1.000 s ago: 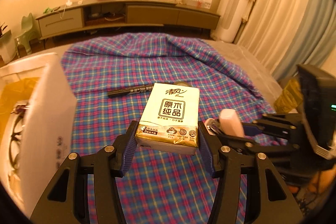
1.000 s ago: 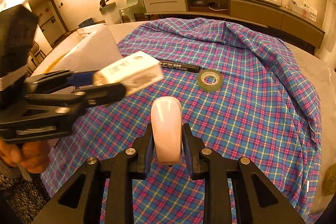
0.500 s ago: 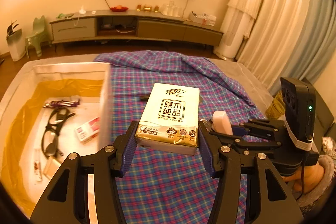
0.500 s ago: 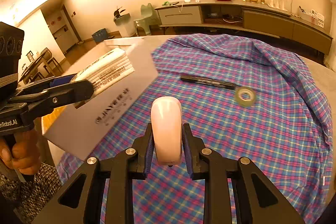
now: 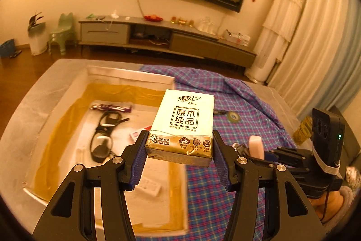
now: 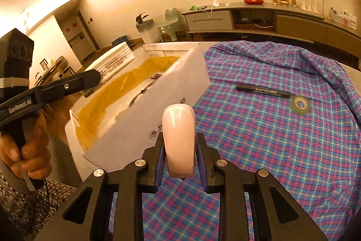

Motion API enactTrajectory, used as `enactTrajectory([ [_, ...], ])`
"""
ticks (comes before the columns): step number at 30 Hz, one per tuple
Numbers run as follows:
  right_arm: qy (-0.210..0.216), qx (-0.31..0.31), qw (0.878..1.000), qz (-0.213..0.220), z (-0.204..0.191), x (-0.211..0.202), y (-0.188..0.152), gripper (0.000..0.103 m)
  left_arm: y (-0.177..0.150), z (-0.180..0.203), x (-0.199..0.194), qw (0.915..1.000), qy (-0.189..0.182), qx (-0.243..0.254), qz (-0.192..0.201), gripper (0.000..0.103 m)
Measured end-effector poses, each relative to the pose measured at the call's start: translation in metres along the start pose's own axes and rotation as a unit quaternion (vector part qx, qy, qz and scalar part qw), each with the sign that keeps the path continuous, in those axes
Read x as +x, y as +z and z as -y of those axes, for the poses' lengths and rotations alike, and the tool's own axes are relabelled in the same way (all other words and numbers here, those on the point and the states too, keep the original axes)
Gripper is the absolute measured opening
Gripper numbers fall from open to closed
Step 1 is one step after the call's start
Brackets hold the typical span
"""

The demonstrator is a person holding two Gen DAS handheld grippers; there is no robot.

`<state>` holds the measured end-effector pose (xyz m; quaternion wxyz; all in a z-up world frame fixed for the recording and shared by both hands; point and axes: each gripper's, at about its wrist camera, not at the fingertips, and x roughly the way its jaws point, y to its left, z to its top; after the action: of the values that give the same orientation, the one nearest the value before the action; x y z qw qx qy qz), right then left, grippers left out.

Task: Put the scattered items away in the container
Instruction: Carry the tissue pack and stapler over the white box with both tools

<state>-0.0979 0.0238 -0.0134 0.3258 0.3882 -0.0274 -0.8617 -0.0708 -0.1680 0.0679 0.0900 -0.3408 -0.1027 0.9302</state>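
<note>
The left tool (image 5: 179,150) was clamped tight on the tissue pack (image 5: 183,123), both blue pads pressed against its sides. Compared with a second back, when the pack hung over the plaid cloth (image 6: 282,139) with only the box wall seen edge-on, it had been swung over so the open white box (image 5: 126,77) was looked straight into. The pack was held above the box's near right corner, not yet lowered. Glasses (image 5: 102,131), a purple wrapper (image 5: 111,108) and a couple of small cards were already lying inside, so there's room beside them, probably.

The right tool (image 6: 179,156) was gripped shut on the pink rounded thing (image 6: 179,139) and had been carried closer to the box as well, though it was kept over the cloth, just outside the wall. A black marker (image 6: 262,91) and a tape roll (image 6: 299,104) were left out on the cloth, so the tidy-up looked maybe halfway done. A drop of the pack seemed next.
</note>
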Motion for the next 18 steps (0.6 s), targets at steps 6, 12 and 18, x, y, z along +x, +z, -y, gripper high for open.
enactTrajectory([
  [6,0.019,-0.008,1.000,0.002,-0.031,0.007,0.016,0.027,0.000,-0.027,-0.009,0.9996,0.013,-0.024,-0.002,0.056],
  [12,0.020,-0.039,0.999,0.004,-0.063,0.013,0.036,0.027,-0.002,-0.043,-0.013,0.9991,0.023,-0.032,-0.013,0.056],
  [18,0.017,-0.058,0.998,0.000,-0.077,0.024,0.056,0.027,-0.004,-0.053,-0.009,0.9987,0.034,-0.024,-0.029,0.056],
])
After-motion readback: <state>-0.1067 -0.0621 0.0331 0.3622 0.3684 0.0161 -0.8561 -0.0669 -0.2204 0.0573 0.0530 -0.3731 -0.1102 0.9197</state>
